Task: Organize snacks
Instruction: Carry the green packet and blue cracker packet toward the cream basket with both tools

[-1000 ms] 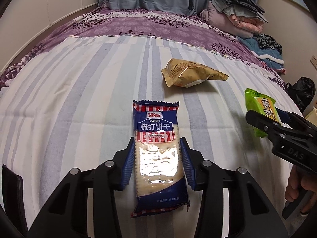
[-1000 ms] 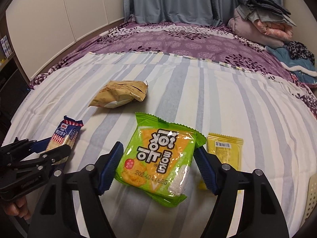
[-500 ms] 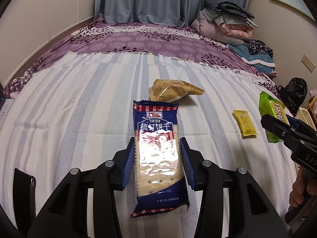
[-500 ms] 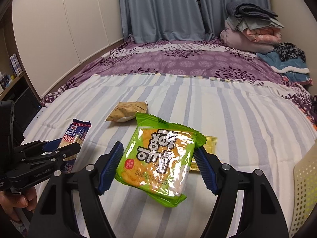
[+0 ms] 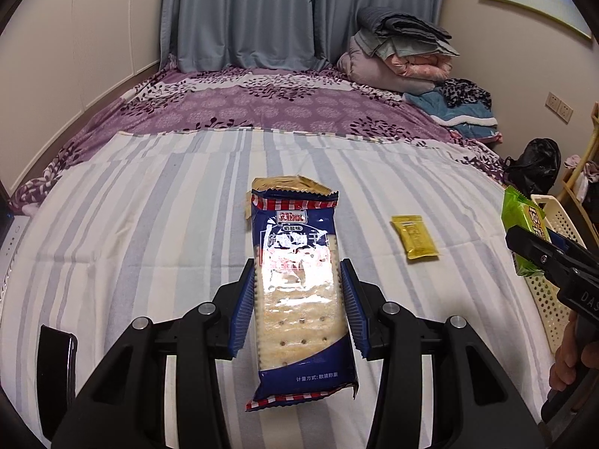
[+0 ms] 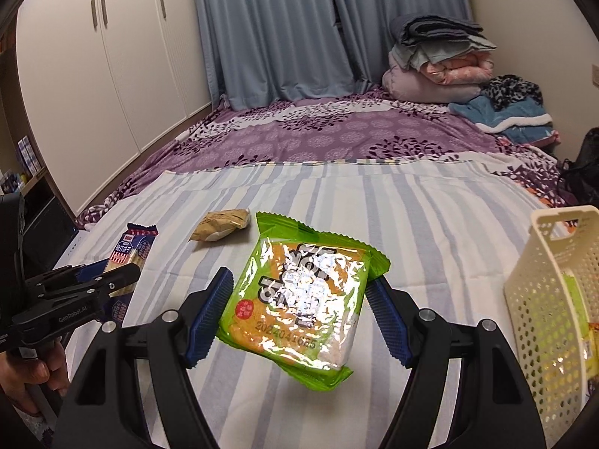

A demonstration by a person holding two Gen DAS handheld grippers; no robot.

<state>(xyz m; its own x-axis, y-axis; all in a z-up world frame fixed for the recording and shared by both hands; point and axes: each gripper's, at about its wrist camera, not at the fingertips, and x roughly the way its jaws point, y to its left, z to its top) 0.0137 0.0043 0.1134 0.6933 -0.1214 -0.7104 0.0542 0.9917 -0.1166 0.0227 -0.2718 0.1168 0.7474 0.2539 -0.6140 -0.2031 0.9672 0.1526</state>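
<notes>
My left gripper [image 5: 295, 307] is shut on a blue soda biscuit pack [image 5: 297, 292] and holds it above the striped bed sheet [image 5: 149, 224]. My right gripper [image 6: 299, 310] is shut on a green snack bag [image 6: 303, 299], also lifted off the bed. A tan snack bag [image 6: 221, 224] lies on the sheet farther back; in the left wrist view only its top edge [image 5: 284, 183] shows behind the biscuit pack. A small yellow packet [image 5: 413, 237] lies on the sheet to the right. A cream perforated basket [image 6: 543, 299] stands at the right with packets inside.
Folded blankets [image 6: 438, 56] and clothes are piled at the bed's far right. A purple floral cover [image 6: 337, 134] lies across the far half. White wardrobe doors [image 6: 112, 56] stand on the left. A black bag [image 5: 535, 164] sits beside the bed.
Both grippers have risen and drawn back with their packs. The basket has come into the right wrist view. The tan bag now sits behind the biscuit pack in the left view.
</notes>
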